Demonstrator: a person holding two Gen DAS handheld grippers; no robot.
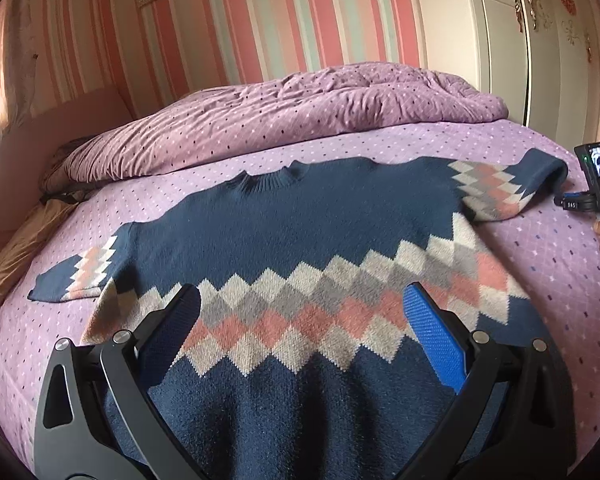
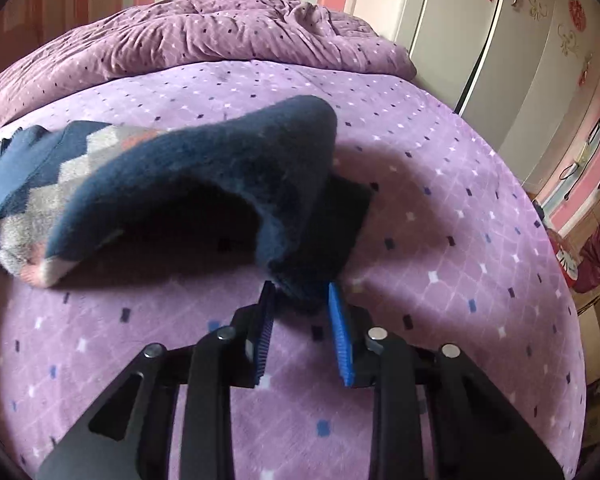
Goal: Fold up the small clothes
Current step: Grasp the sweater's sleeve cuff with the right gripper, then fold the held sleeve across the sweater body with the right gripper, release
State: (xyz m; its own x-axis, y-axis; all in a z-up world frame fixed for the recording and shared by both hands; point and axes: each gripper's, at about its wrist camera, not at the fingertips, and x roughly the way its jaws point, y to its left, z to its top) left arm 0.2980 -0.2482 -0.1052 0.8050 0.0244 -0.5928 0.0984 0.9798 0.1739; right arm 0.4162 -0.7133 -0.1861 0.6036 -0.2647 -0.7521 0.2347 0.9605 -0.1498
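A navy sweater [image 1: 308, 216] with a band of white, grey and pink diamonds lies spread flat on the purple bed, collar away from me. My left gripper [image 1: 300, 300] is open and hovers over the sweater's lower body, jaws wide apart. My right gripper [image 2: 300, 290] is shut on the cuff of the sweater's right sleeve [image 2: 204, 184] and holds it lifted off the bed, the sleeve arching back toward the body. In the left wrist view the right gripper's body [image 1: 598, 188] shows at the far right beside that sleeve [image 1: 508, 184]. The left sleeve [image 1: 80, 276] lies flat.
The bed sheet [image 1: 540, 248] is purple with small diamonds. A rumpled purple duvet [image 1: 284, 120] lies across the far side. A brown pillow [image 1: 16, 256] sits at the left edge. White wardrobe doors [image 1: 520, 40] stand at the right, a striped wall behind.
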